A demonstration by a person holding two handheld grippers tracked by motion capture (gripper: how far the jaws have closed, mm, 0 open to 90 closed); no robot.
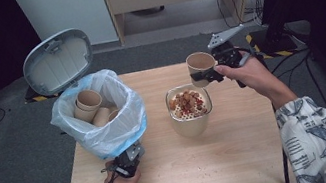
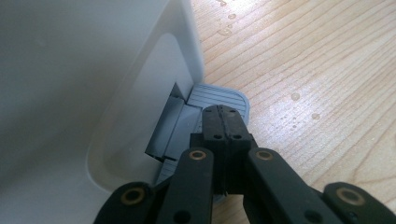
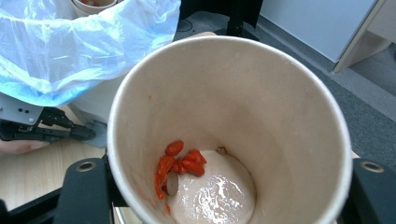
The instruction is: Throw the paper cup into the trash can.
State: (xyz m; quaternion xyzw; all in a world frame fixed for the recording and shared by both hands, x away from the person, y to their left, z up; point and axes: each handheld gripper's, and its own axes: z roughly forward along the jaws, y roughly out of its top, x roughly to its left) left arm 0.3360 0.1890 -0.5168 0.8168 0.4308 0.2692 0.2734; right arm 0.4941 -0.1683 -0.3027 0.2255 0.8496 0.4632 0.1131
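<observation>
1. Nearest the high camera, the left gripper (image 1: 130, 162) sits at the near edge of the pale wooden bench (image 1: 225, 167), its jaws closed tight together with nothing between them, their tips pressing on the ribbed grey foot pedal (image 2: 219, 99) of the white pedal bin (image 1: 107, 132).
2. That bin carries a blue plastic liner (image 1: 129, 112), its grey lid (image 1: 58, 61) stands open, and several tan paper cups (image 1: 88, 103) already lie inside.
3. Right gripper (image 1: 209, 77): jaws narrow and clamped on the wall of a tan paper cup (image 1: 201, 67), held in the air above the far side of the bench, just beyond a beige strainer bowl (image 1: 190, 112) holding red and brown dregs.
4. The cup looks light, thin-walled and easily crushed; a firm squeeze would probably buckle it.
5. Seen from the right gripper view, its inside (image 3: 233, 140) is wet, with a few red berries (image 3: 180, 161) stuck near the bottom, so the wall may be soft and slippery there.
6. Best hold, by my judgement: the side wall just under the rolled rim, where the paper is stiffest.
</observation>
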